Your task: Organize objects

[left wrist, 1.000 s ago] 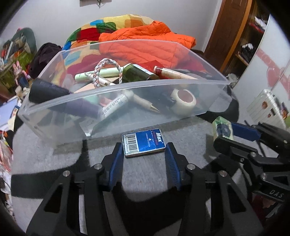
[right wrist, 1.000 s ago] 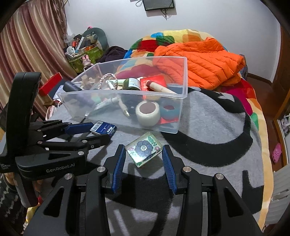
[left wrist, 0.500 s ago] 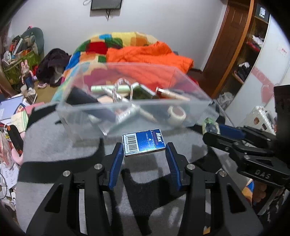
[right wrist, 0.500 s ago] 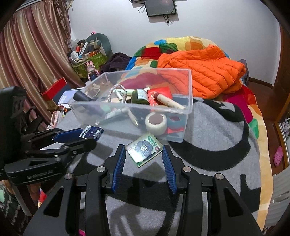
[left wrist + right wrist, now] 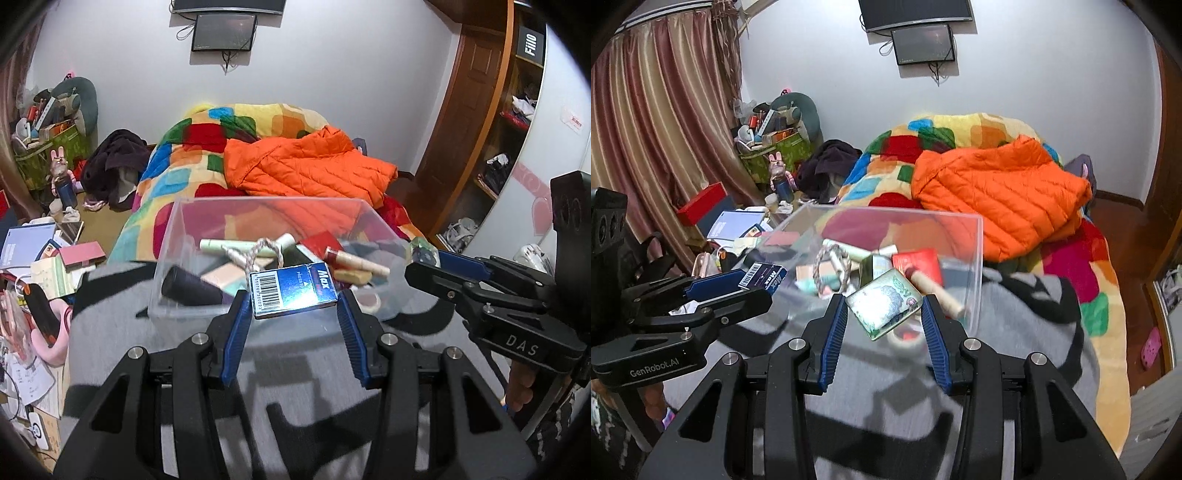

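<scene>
My left gripper (image 5: 293, 314) is shut on a blue Max staple box (image 5: 293, 290) with a barcode, held in the air before the near wall of the clear plastic bin (image 5: 173, 236). My right gripper (image 5: 882, 317) is shut on a square green flower-patterned block (image 5: 884, 308), also lifted, near the bin's (image 5: 975, 266) right front corner. The bin holds a braided rope ring (image 5: 258, 251), tubes, a dark bottle, a tape roll and a red box. Each gripper shows in the other's view: the left gripper (image 5: 753, 282) and the right gripper (image 5: 428, 258).
The bin stands on a grey and black blanket (image 5: 110, 332) on a bed. An orange puffer jacket (image 5: 997, 192) and a colourful quilt (image 5: 207, 147) lie behind it. Books and clutter (image 5: 44, 258) cover the floor at left. A wardrobe (image 5: 498, 110) stands at right.
Both grippers have risen from the blanket with their objects and pulled back. The bin now sits lower and farther in both views.
</scene>
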`<action>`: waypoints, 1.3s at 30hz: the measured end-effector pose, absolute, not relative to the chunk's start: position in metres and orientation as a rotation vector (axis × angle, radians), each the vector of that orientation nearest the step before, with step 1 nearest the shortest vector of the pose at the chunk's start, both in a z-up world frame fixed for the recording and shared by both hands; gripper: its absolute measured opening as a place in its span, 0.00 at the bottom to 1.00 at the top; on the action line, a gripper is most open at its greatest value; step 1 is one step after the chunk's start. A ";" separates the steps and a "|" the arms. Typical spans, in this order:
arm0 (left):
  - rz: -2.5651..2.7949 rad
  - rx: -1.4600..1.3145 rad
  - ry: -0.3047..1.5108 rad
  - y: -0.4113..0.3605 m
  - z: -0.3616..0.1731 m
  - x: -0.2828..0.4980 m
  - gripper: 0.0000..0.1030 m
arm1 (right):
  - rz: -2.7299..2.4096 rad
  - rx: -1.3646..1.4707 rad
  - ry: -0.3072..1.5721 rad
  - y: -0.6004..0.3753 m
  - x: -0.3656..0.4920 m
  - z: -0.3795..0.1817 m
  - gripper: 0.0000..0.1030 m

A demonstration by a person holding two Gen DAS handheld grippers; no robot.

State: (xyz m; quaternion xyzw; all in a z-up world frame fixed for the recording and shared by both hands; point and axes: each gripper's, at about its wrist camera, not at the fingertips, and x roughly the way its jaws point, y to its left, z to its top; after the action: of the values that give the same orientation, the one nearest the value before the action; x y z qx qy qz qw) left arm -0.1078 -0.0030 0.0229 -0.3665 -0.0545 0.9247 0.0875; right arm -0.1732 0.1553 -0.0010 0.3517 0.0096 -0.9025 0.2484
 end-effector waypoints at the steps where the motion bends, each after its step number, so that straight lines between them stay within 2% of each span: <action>1: 2.752 -1.094 -0.159 -0.003 0.023 -0.113 0.46 | -2.461 0.959 0.029 0.153 -0.177 -0.001 0.37; 15: 2.701 -1.200 -0.133 0.002 -0.003 -0.158 0.46 | -2.401 1.111 0.053 0.134 -0.225 -0.039 0.37; 27: 2.719 -1.134 -0.136 0.000 0.014 -0.139 0.47 | -2.411 1.039 0.045 0.144 -0.209 -0.013 0.37; 32: 2.755 -1.074 -0.116 -0.003 0.029 -0.120 0.54 | -2.436 0.986 0.027 0.152 -0.192 0.004 0.37; 36: 2.776 -1.031 -0.109 -0.004 0.036 -0.102 0.64 | -2.450 0.947 0.026 0.157 -0.176 0.015 0.38; 39: 2.790 -1.008 -0.088 -0.003 0.039 -0.090 0.73 | -2.473 0.912 0.030 0.160 -0.161 0.019 0.48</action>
State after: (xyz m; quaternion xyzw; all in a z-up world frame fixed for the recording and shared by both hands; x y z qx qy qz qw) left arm -0.0896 -0.0029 0.0394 -0.3383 -0.0297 0.9366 0.0869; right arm -0.1614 0.1604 0.0193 0.3352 0.0112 -0.9083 0.2503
